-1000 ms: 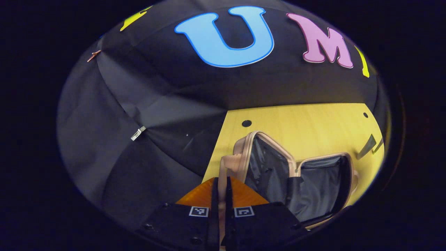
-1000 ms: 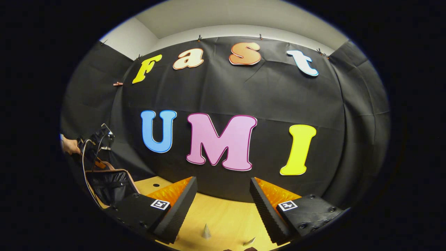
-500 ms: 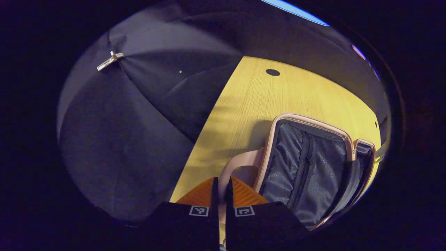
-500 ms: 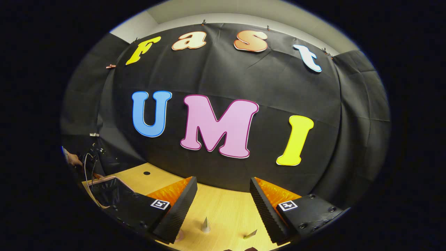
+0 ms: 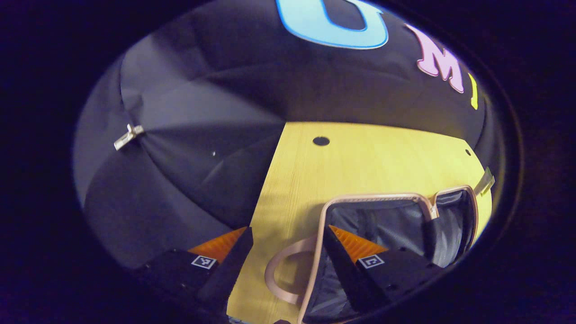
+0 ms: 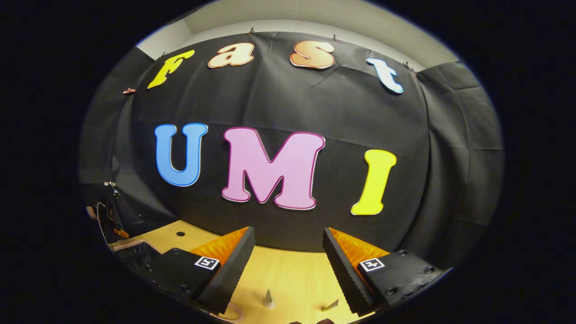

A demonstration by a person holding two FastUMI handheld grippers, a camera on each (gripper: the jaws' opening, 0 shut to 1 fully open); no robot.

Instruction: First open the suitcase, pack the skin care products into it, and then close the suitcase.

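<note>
two hand-held grippers entered, both with fingers spread and holding nothing. item one, left hand-held gripper point(image 5: 288, 256): half a second ago its fingers were pinched shut on the pink carry handle point(image 5: 281, 272); they now stand wide apart, the handle lying loose on the surface point(image 5: 360, 157) in the gap, one finger over bare wood, the other over the edge of the lid. item two, suitcase point(image 5: 387, 225): pink-trimmed shell with dark lining, lying open and flat on the surface, near half under that finger, far half hinged beyond it toward the right rim; a second ago the near half stood up, so it has been laid down and let go. judged: opening step complete, packing not yet begun, lining bare as far as can be seen. item three, right hand-held gripper point(image 6: 288, 265): fingers wide apart, empty, hovering over the surface, unchanged across the second. item four, small pointed objects point(image 6: 268, 299) just ahead of its fingers at the lower rim, too small to identify; possibly tops of the skin care products, cannot tell. item five, suitcase corner point(image 6: 135, 249) at the far left of the right gripper view, well apart from that gripper. next call, judged: the right hand-held gripper to pick up products.
</note>
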